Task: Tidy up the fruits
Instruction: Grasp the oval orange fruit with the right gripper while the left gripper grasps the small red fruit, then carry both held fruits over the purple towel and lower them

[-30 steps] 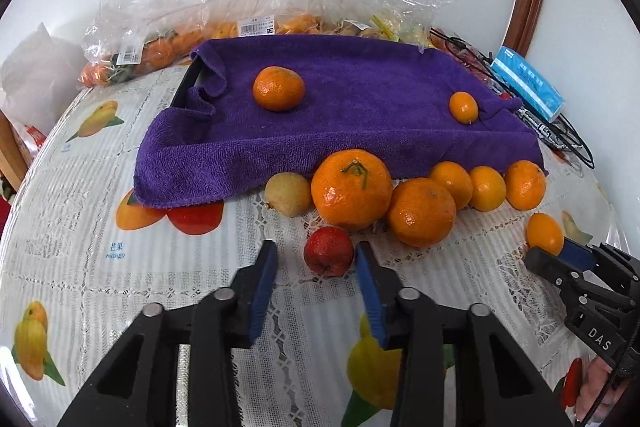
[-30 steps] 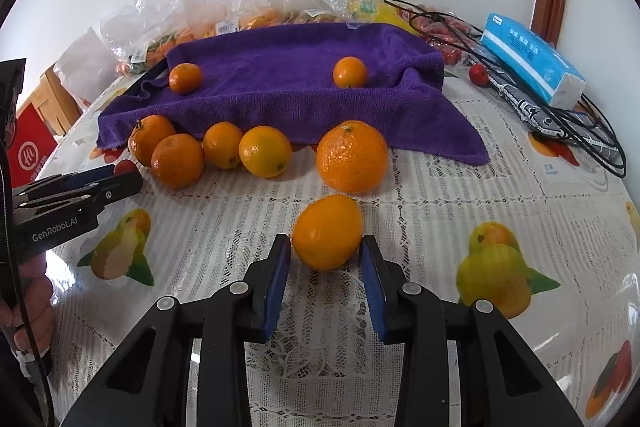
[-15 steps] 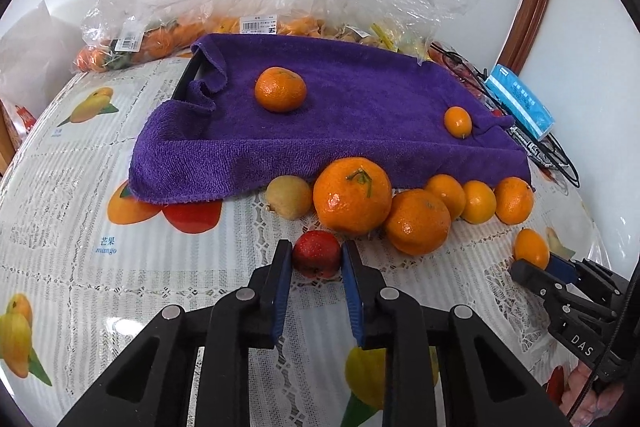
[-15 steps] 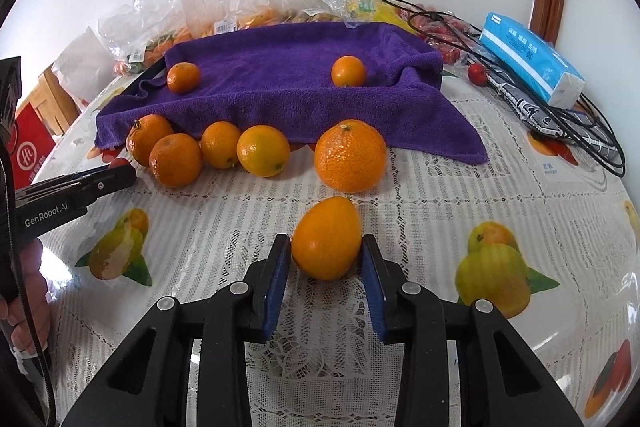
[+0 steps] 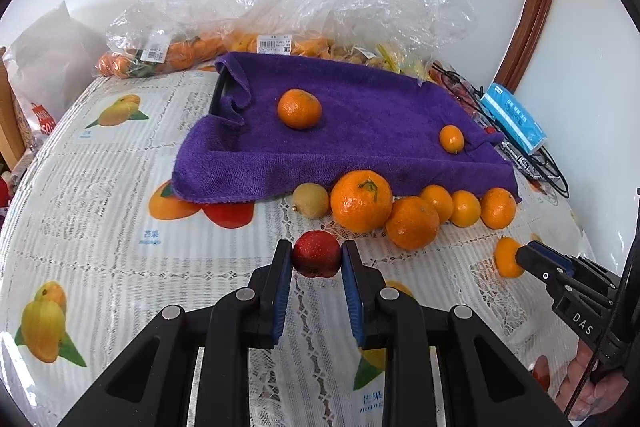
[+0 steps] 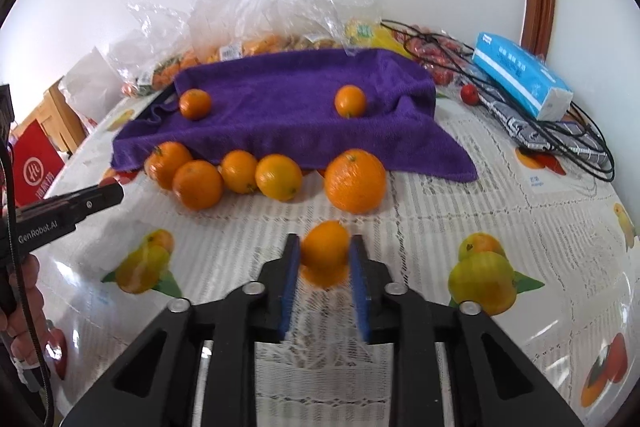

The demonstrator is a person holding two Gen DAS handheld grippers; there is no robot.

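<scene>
My left gripper [image 5: 316, 261] is shut on a small red fruit [image 5: 316, 253], held just above the tablecloth. My right gripper [image 6: 325, 259] is shut on a small orange [image 6: 325, 247]; in the left wrist view it shows at the right edge, gripping that orange [image 5: 505, 257]. A purple towel [image 5: 360, 131] lies over a tray beyond, with a mandarin [image 5: 299, 108] and a kumquat [image 5: 451, 139] on it. Along the towel's near edge sit a big orange [image 5: 361, 201], several smaller oranges [image 5: 412, 223] and a yellowish-green fruit [image 5: 311, 200].
Clear plastic bags of fruit [image 5: 256, 43] pile against the wall behind the towel. A blue tissue pack [image 6: 520, 79], black cables [image 6: 560, 139] and a small tomato [image 6: 469, 93] lie at the back right. A person's hand [image 6: 20, 307] holds the left gripper's handle.
Both grippers closed on their fruit: the left on the red fruit, the right on the small orange. The left has risen slightly with the red fruit.
</scene>
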